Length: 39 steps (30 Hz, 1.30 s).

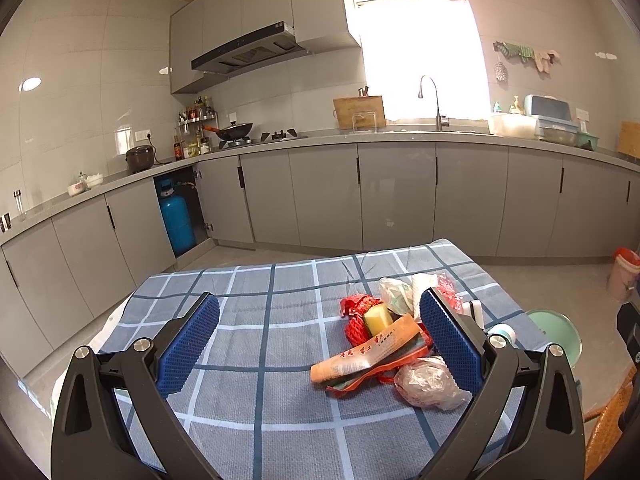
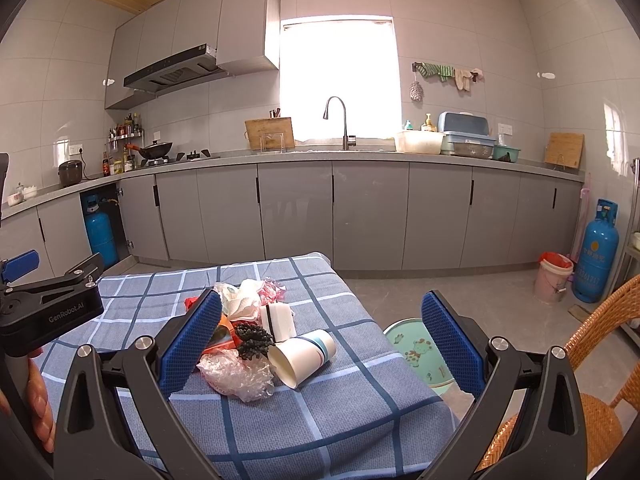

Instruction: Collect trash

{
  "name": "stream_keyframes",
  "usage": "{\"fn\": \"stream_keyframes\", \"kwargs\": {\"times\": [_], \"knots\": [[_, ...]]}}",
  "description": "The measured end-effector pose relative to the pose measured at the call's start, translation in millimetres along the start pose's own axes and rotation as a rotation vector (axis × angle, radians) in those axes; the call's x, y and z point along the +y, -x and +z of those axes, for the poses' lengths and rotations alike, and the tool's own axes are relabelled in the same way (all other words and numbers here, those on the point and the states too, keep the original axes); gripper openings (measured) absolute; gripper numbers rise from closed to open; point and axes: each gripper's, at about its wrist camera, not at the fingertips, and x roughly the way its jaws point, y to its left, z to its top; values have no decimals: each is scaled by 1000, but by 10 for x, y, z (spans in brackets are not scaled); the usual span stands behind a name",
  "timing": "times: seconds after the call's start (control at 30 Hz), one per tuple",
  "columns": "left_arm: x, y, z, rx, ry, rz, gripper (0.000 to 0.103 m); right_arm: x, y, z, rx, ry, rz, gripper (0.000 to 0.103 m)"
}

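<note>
A heap of trash lies on the blue checked tablecloth (image 1: 248, 320). It holds an orange wrapper (image 1: 368, 354), red net (image 1: 356, 312), a yellow piece (image 1: 378, 317) and a crumpled clear bag (image 1: 430, 384). The right wrist view adds a tipped paper cup (image 2: 304, 354), the clear bag (image 2: 236, 374), a dark scrubby lump (image 2: 252, 340), a white sponge block (image 2: 276, 320) and crumpled tissue (image 2: 244, 300). My left gripper (image 1: 320, 312) is open above the table, the heap by its right finger. My right gripper (image 2: 322, 312) is open, the heap by its left finger.
A pale green basin (image 2: 420, 350) sits below the table's right edge, beside a wicker chair (image 2: 592, 380). A pink bucket with a red liner (image 2: 554, 276) and a blue gas cylinder (image 2: 596, 248) stand on the floor. Grey kitchen cabinets (image 1: 400, 196) run behind.
</note>
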Motion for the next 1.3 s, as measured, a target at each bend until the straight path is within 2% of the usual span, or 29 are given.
{"fn": "stream_keyframes", "kwargs": {"times": [1.3], "knots": [[21, -65, -59, 8, -5, 8, 99, 8, -47, -28, 3, -4, -1, 98]]}}
